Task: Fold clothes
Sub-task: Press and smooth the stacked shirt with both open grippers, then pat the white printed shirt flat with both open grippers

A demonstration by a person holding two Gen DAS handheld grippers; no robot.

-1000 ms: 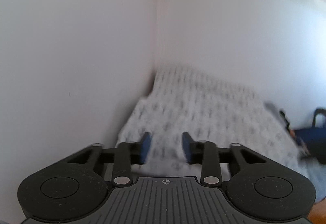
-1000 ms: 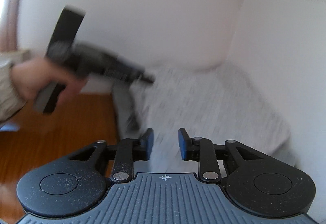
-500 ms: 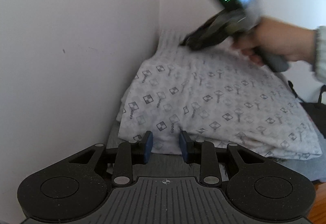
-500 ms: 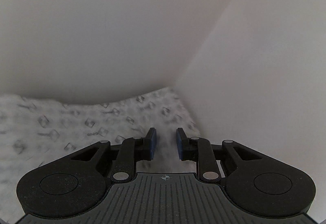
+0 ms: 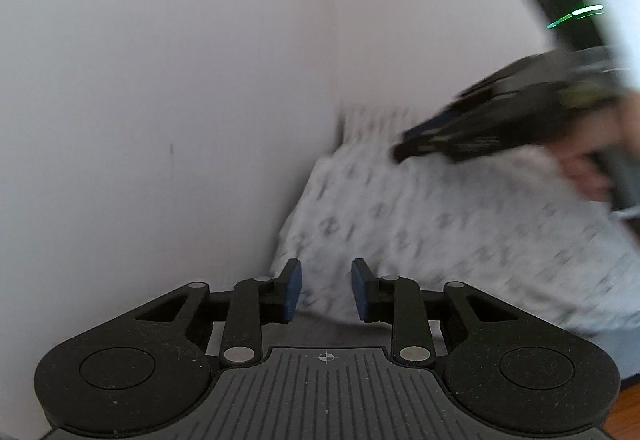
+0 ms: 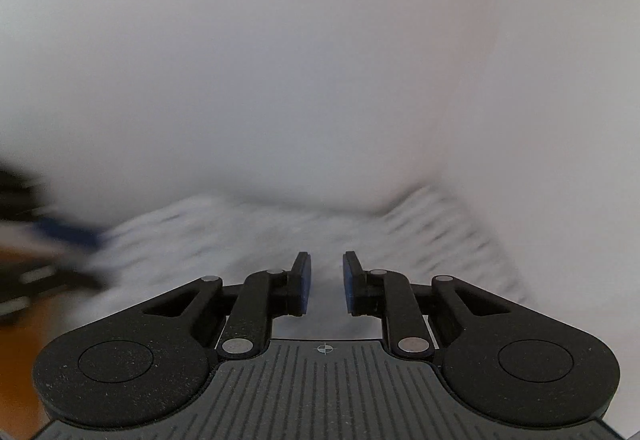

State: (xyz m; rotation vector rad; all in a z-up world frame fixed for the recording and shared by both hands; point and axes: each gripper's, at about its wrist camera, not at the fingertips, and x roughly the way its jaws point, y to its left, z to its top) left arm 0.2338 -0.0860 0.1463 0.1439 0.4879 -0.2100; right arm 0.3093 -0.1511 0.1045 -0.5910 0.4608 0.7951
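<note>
Gaping with nothing between its blue pads, the left gripper (image 5: pixel 325 290) points at the near edge of a patterned white cloth (image 5: pixel 460 240) piled in the corner of two white walls (image 5: pixel 160 100). The right gripper (image 6: pixel 325 284) is likewise parted and empty above the same cloth (image 6: pixel 240 240). From the left view, it (image 5: pixel 404 152) shows blurred over the cloth, held in a hand (image 5: pixel 588 168).

Soft daylight, heavy motion blur, fisheye edge vignetting.
</note>
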